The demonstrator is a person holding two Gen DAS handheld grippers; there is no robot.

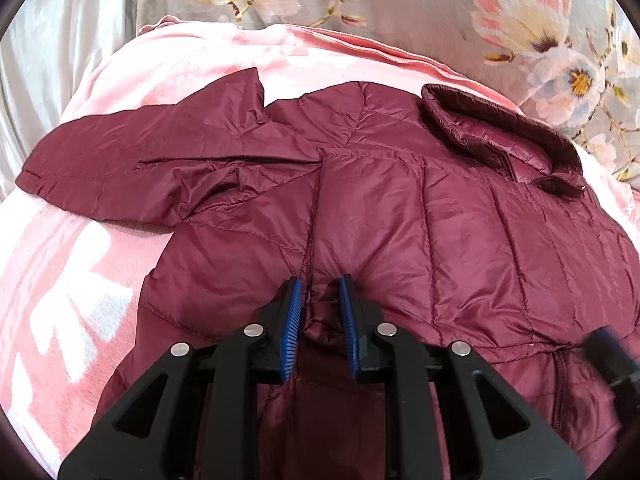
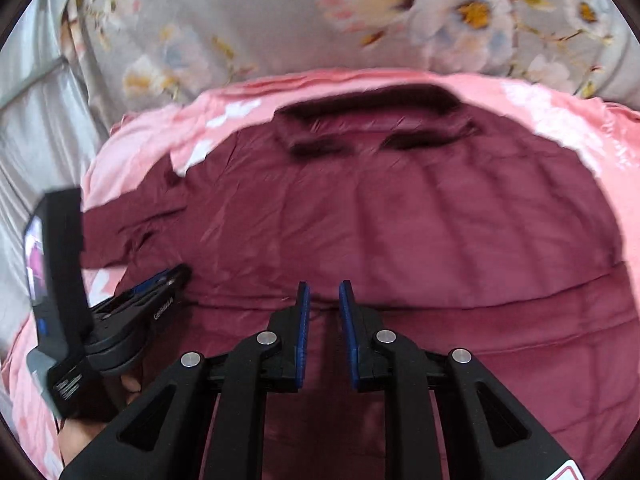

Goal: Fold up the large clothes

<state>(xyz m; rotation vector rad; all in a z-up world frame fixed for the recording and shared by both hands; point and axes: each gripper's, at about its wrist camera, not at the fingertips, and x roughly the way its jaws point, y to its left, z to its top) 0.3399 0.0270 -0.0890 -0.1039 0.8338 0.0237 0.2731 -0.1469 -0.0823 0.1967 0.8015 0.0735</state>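
A maroon quilted jacket (image 1: 400, 208) lies spread front-up on a pink blanket (image 1: 60, 280), its collar (image 1: 500, 132) at the far right and one sleeve (image 1: 160, 160) stretched out to the left. My left gripper (image 1: 322, 280) is shut on a puckered fold of the jacket beside a side seam. In the right wrist view the jacket (image 2: 400, 220) is blurred, with the collar (image 2: 372, 120) at the top centre. My right gripper (image 2: 324, 283) hovers over a crease across the jacket's middle. Its pads stand a narrow gap apart, and blur hides whether fabric is pinched. The left gripper (image 2: 168, 276) shows at the left.
Grey floral bedding (image 1: 400, 0) lies beyond the blanket, and pale grey sheet folds (image 1: 60, 60) fill the far left. A hand (image 2: 80, 436) holds the left gripper's handle, which carries a small lit screen (image 2: 34, 264). The right gripper (image 1: 608, 352) is a dark blur at the right edge.
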